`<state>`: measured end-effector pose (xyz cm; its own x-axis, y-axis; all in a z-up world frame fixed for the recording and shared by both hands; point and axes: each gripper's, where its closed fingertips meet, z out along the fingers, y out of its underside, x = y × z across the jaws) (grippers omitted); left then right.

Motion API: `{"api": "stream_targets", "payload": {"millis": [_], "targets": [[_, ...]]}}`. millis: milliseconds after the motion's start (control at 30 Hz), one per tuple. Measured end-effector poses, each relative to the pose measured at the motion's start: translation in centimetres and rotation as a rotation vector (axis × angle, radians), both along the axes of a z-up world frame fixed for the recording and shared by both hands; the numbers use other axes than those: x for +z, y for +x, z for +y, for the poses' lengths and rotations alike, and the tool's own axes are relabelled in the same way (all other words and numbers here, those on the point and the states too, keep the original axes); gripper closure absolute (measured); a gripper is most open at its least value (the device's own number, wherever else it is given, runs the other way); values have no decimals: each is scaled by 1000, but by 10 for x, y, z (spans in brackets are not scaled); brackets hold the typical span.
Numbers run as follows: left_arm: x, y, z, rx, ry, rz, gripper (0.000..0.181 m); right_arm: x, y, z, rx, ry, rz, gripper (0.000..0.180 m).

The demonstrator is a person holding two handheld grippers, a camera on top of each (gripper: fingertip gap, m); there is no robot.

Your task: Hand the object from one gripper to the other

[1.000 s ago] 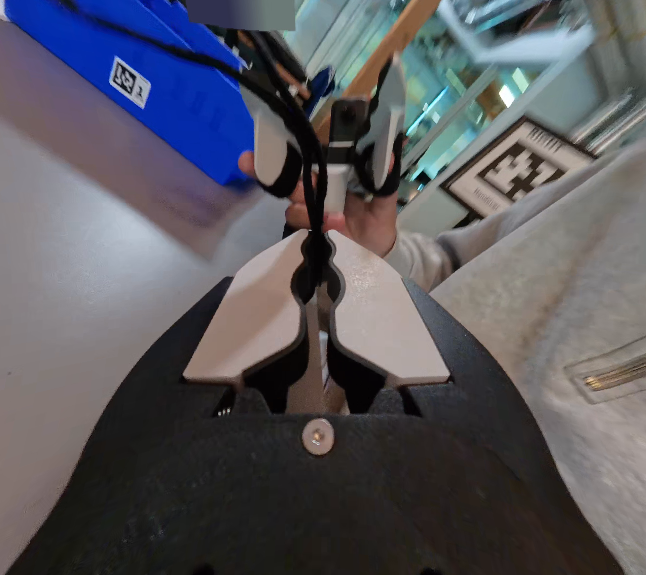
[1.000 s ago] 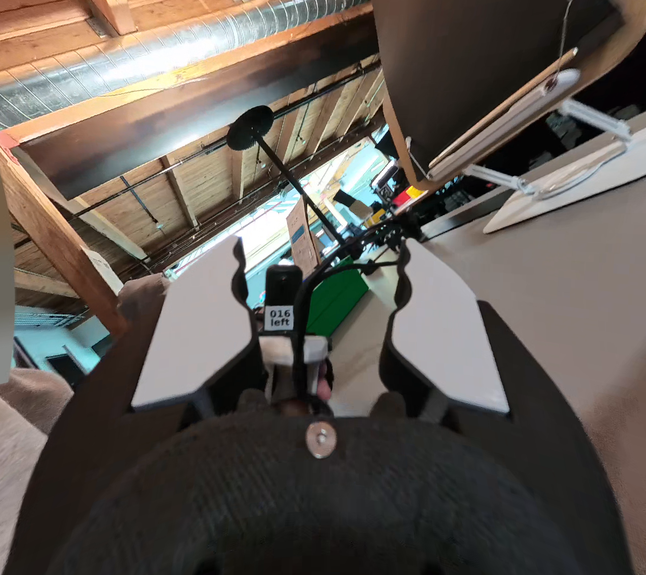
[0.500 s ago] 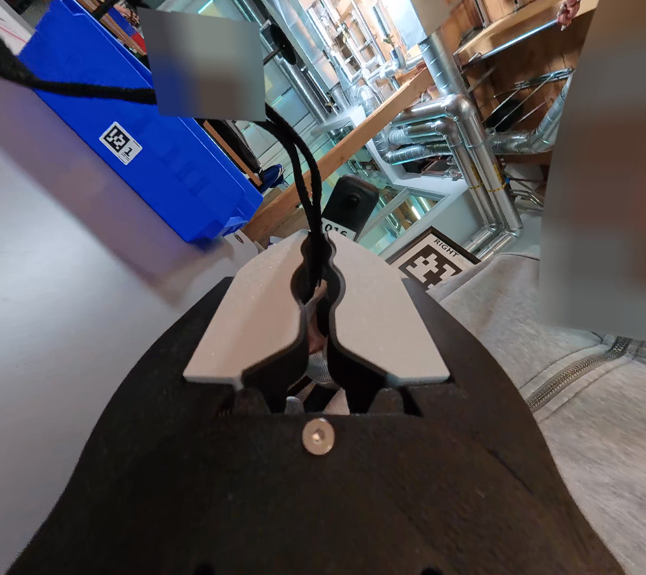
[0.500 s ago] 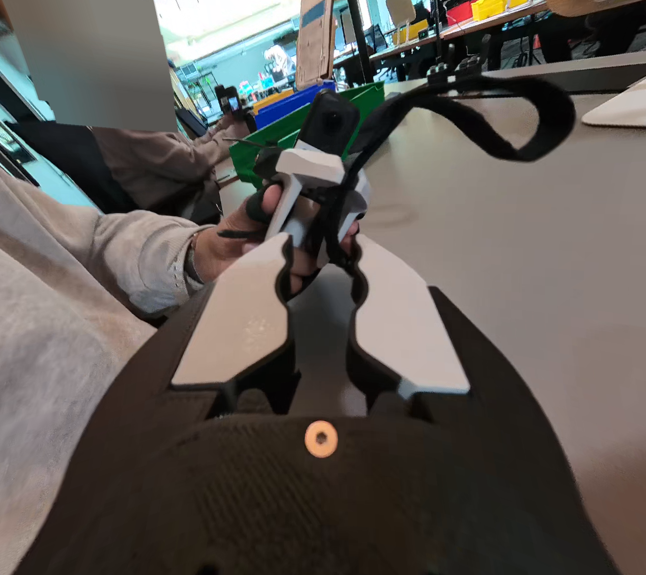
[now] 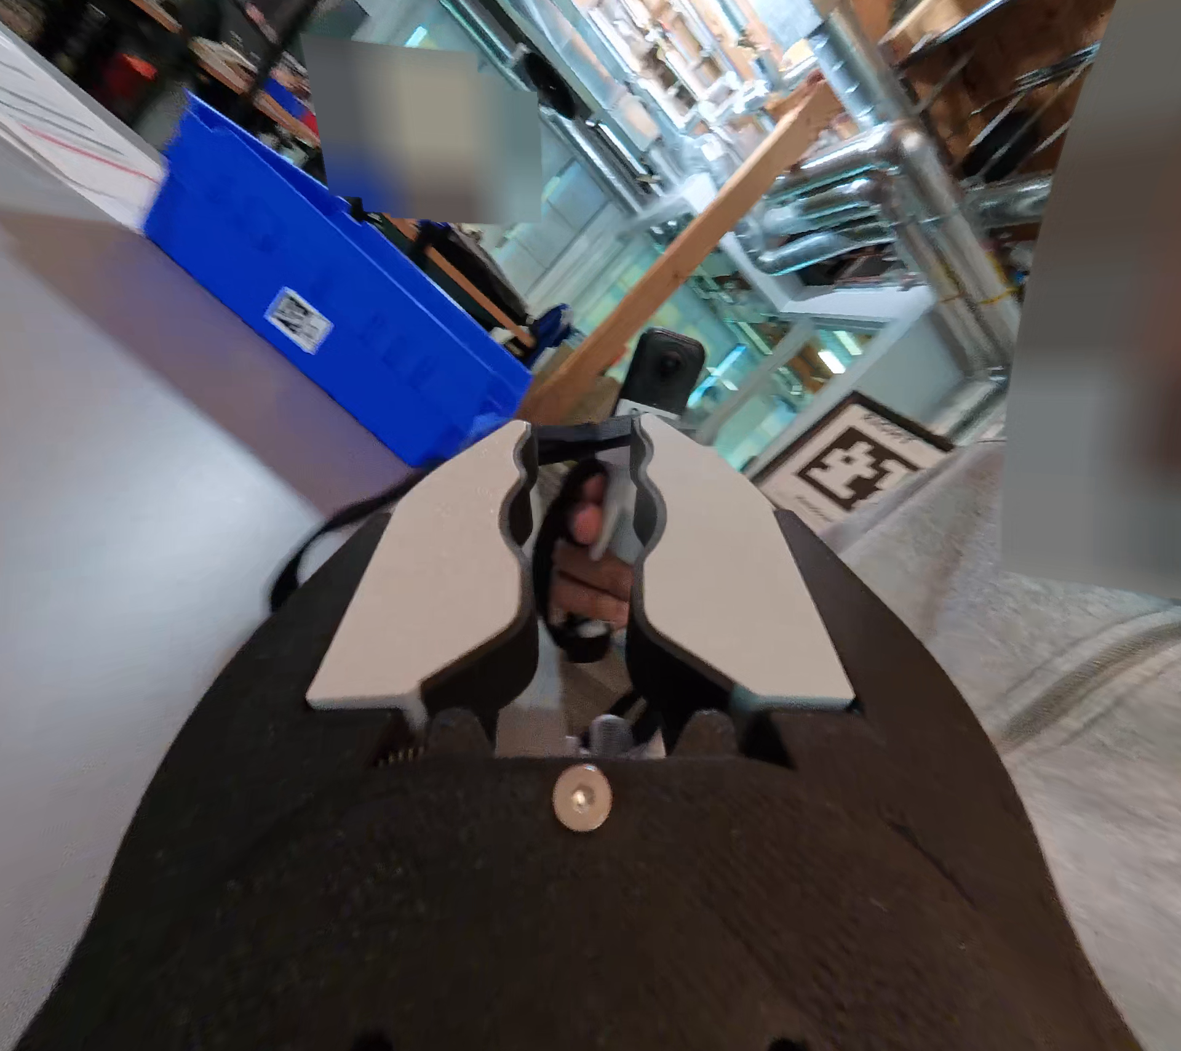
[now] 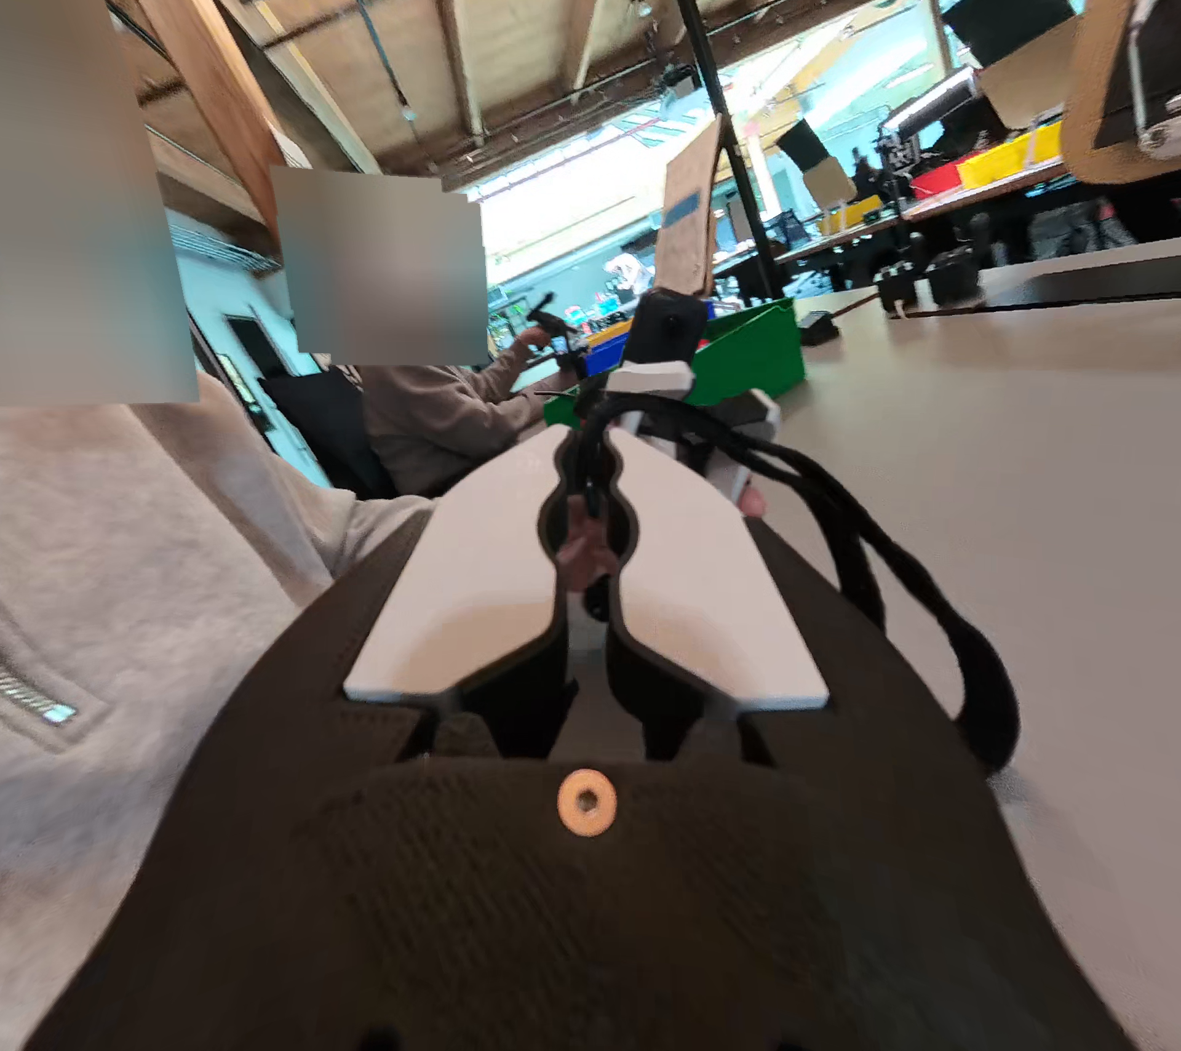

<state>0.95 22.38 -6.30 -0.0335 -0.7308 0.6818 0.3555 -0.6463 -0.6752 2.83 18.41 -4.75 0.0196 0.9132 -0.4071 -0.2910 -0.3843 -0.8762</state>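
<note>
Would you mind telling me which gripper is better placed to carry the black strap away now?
Right. The right gripper is shut on the black strap, which trails beside it over the table. The left gripper is open and holds nothing.

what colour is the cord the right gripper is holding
Black; the cord shows best in the right wrist view, pinched by the right gripper.
</note>
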Motion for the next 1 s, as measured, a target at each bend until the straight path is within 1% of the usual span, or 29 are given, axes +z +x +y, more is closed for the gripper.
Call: {"api": "stream_targets", "payload": {"millis": [33, 100, 233, 333, 433, 467, 500, 533, 567, 600, 667, 700, 733, 800, 867, 933, 1000], "targets": [[-1, -5, 5, 44, 32, 37, 153, 2, 1, -1, 21, -15, 17, 173], [-5, -11, 11, 115, 119, 138, 148, 6, 2, -5, 62, -35, 50, 173], [-22, -4, 9, 181, 366, 413, 129, 16, 7, -10, 151, -113, 148, 173], [-36, 10, 1, 192, 542, 586, 127, 22, 13, -9, 231, -215, 239, 173], [-40, 21, -5, 219, 637, 641, 127, 19, 11, -10, 289, -288, 251, 172], [-39, 25, -8, 213, 650, 637, 128, 17, 9, -11, 293, -288, 235, 171], [-39, 27, -11, 207, 658, 632, 133, 15, 7, -12, 286, -274, 214, 171], [-37, 28, -13, 209, 669, 630, 146, 14, 5, -13, 272, -252, 191, 170], [-35, 28, -15, 202, 681, 625, 162, 13, 4, -14, 259, -228, 173, 169], [-35, 27, -18, 182, 684, 625, 175, 12, 3, -14, 239, -211, 161, 159], [-34, 25, -16, 165, 636, 610, 175, 12, 3, -7, 174, -199, 161, 134], [-31, 23, -15, 160, 596, 575, 175, 12, 4, -3, 141, -198, 169, 125], [-26, 20, -13, 163, 546, 522, 174, 12, 6, 2, 111, -199, 176, 121], [-15, 11, -7, 168, 429, 396, 175, 12, 11, 9, 52, -189, 171, 120], [-6, 1, -1, 164, 334, 295, 175, 5, 12, 18, -27, -176, 124, 120], [0, -6, 1, 158, 294, 231, 175, -8, 11, 27, -94, -167, 41, 119], [3, -7, -1, 128, 275, 192, 175, -17, 6, 28, -116, -145, -30, 117]]}}
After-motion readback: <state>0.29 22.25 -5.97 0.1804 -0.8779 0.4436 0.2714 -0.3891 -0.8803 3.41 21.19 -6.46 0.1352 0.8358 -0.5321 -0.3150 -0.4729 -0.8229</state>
